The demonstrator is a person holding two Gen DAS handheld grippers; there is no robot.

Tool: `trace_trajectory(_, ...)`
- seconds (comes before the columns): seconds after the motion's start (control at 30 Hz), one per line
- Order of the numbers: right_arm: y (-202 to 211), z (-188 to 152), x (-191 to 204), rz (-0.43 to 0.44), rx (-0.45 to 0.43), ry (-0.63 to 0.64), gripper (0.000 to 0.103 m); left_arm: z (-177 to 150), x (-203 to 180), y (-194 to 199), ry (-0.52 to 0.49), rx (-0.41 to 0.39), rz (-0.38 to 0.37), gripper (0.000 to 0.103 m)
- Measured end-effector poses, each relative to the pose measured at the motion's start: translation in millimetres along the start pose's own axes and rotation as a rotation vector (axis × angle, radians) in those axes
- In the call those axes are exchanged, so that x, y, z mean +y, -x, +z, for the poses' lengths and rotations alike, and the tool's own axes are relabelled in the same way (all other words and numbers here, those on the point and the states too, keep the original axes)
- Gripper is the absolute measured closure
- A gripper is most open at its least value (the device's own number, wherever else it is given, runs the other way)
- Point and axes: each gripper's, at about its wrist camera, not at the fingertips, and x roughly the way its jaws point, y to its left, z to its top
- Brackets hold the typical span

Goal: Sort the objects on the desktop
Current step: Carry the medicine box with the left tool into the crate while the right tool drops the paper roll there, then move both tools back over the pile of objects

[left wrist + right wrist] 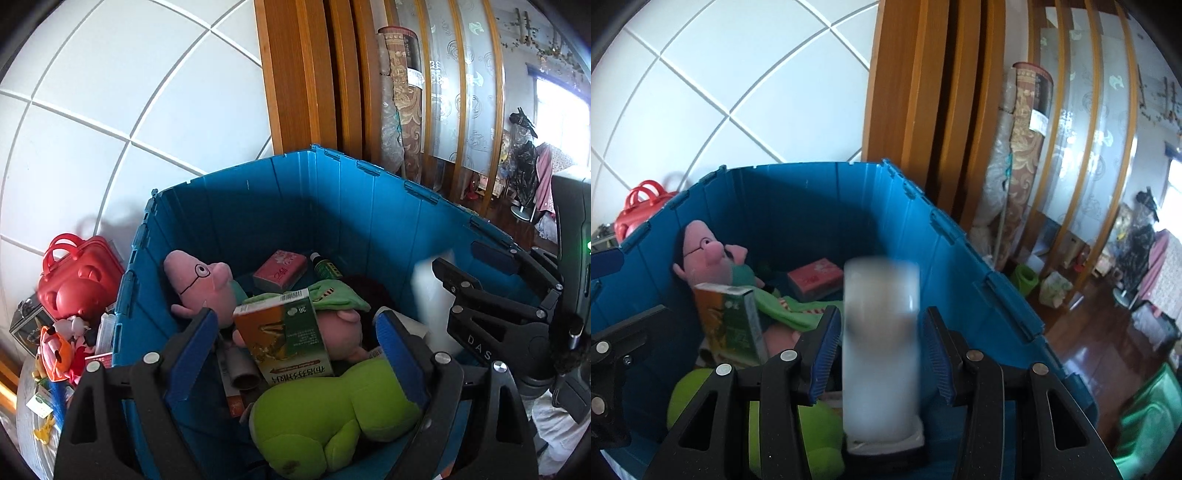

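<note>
— Where is the white container (881, 350) found, and is it gripped?

— It is seen upright between the jaws of the right gripper (881, 312), just above the near right corner of the blue crate (229, 221). A thin gap is visible on each side of it, so the pads are judged not to be pressing – the tongs stand released around it. The container itself is blurred, and its details cannot be read.

— And the left gripper (295, 315)?

— It is spread wide over the middle of the crate, with nothing held.

— How is the container expected to handle?

— It is judged stiff, smooth and rather light, so slipping is likely. It would best be taken at mid-height, across its round sides.

— What lies in the way?

— Inside the crate, a green plush toy (332, 413) is packed at the near side, with a carton (288, 339) leaning behind it and a pink plush toy (199, 284) against the left wall. A red packet (280, 269) and a small dark bottle (325, 267) are set toward the far wall. Outside the crate's left wall, a red toy case (77, 280) is stacked among clutter. Only soft things are seen under the container.
</note>
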Motion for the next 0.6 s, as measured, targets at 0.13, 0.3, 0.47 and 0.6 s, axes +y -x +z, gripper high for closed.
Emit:
trace_trajectory(0.13, 12.0, -1.3, -1.0, -0.033, -0.036, 0.004, 0.021, -3.8, 2.6, 4.8, 0.008, -0.004, -0.006, 0.015)
trace_trajectory(0.3, 34.1, -5.1, 1.8, -0.06, -0.082, 0.009, 0.01, -11.2, 10.4, 16.5, 0.026, -0.019, -0.006, 0.015)
trace_trajectory(0.47, 57.3, -8.9, 9.5, -0.058, -0.132, 0.012, 0.0, -19.4, 20.5, 33.3, 0.048, -0.045, -0.007, 0.015)
trace_trajectory(0.6, 67.5, -12.5, 16.4, -0.035, -0.146, 0.002, 0.0, -26.2, 29.5, 46.9, 0.064, -0.064, -0.004, 0.015)
